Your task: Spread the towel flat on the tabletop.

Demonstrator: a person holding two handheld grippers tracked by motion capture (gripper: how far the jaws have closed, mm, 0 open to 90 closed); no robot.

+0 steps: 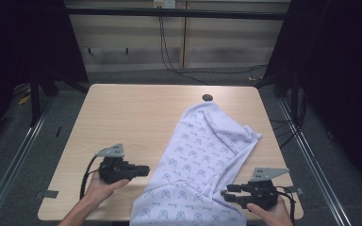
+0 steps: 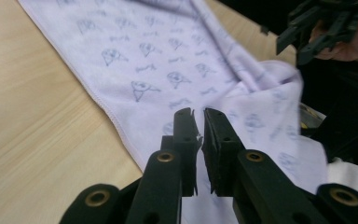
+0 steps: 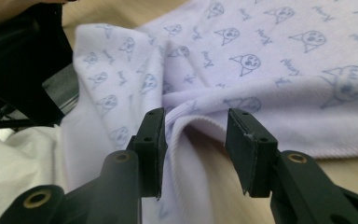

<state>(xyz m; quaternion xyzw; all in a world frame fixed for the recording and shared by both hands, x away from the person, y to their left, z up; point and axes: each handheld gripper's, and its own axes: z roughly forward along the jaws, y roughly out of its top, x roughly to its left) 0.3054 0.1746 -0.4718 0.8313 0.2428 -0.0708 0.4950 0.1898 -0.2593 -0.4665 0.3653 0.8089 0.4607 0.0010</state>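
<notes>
On the pale wooden worktop (image 1: 122, 113) a lilac cloth (image 1: 202, 150) printed with small blue figures lies spread on a slant, from near the dark round hole (image 1: 207, 97) at the far edge down to the near edge, where it hangs over the side. Its far right part is folded back on itself in a rumpled flap.

My left tongs (image 1: 141, 170) sit low over the bare wood just beside the cloth's left hem, pointing toward it. In the left gripper view the left tongs (image 2: 199, 122) are nearly closed, with only a thin slit between the pads, and nothing is caught in it; the cloth's stitched hem runs beneath and ahead of the tips.

My right tongs (image 1: 227, 194) are at the cloth's near right edge, pointing inward. In the right gripper view the right tongs (image 3: 196, 130) stand apart, with a ribbed fold of the cloth's hem rising into the gap between the pads. The left pad is against the fabric; the right pad is clear of it, so the cloth is not gripped.
</notes>
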